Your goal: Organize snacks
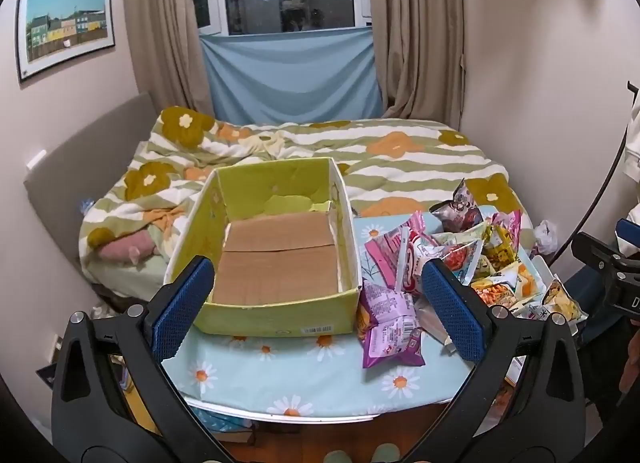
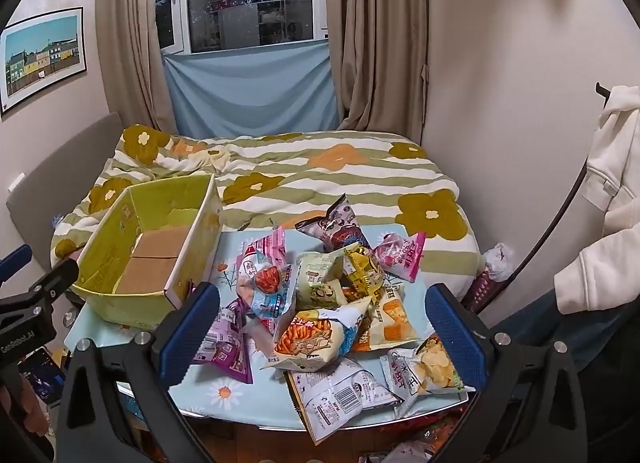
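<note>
The bed (image 1: 400, 167) lies beyond both grippers. The left gripper (image 1: 316, 311) hovers with jaws spread wide, empty, the box (image 1: 276, 315) just ahead between its fingers; only this view shows the box's whole bare floor. The right gripper (image 2: 322, 327), jaws likewise apart and empty, frames the snacks (image 2: 320, 327) heaped ahead; only here does a white packet (image 2: 340, 395) show, probably overhanging the table (image 2: 248, 403) edge.
</note>
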`<state>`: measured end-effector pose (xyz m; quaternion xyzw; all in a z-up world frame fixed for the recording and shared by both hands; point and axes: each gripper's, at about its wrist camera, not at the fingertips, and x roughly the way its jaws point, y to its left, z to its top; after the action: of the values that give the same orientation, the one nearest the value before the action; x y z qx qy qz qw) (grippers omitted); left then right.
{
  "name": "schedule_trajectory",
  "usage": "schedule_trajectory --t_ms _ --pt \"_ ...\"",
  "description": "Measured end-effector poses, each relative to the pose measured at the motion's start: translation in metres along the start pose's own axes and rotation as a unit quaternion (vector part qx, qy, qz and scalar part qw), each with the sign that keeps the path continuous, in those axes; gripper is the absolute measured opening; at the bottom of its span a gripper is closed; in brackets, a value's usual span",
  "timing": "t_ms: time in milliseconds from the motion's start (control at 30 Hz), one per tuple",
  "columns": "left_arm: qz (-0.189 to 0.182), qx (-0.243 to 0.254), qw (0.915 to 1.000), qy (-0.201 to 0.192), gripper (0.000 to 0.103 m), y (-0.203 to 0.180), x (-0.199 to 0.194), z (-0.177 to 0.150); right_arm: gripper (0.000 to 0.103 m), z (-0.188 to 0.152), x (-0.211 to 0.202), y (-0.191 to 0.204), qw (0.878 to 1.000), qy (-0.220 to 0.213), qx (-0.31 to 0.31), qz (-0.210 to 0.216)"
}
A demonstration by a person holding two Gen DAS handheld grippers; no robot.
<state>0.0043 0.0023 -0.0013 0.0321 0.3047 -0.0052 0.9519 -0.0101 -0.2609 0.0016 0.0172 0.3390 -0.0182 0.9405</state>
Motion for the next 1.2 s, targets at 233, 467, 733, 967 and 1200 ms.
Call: schedule_trajectory --t_ms 233,467,733,967,1200 --pt "0.000 0.000 1.0000 0.000 0.103 0.0000 -0.0002 0.0003 0.103 -0.0011 -0.0006 0.0007 1.000 0.000 0.000 0.001" --pt "-0.001 0.001 1.0000 0.002 0.103 -0.0014 0.0006 -0.0006 0.103 -0.0002 -0.0002 0.0006 1.000 0.001 0.001 0.001" --pt "-0.004 0.003 1.0000 0.004 0.103 -0.0022 0.0028 -0.0015 0.103 -0.0003 0.0002 0.0002 1.000 0.002 0.001 0.002" --pt "-0.004 0.003 1.0000 0.005 0.103 -0.0030 0.0029 -0.0016 0.103 0.0000 0.0001 0.0001 1.000 0.002 0.002 0.002" --pt "-0.004 0.003 1.0000 0.005 0.103 -0.0026 0.0036 -0.0008 0.103 0.0009 -0.0001 -0.0001 1.000 0.003 0.002 0.002"
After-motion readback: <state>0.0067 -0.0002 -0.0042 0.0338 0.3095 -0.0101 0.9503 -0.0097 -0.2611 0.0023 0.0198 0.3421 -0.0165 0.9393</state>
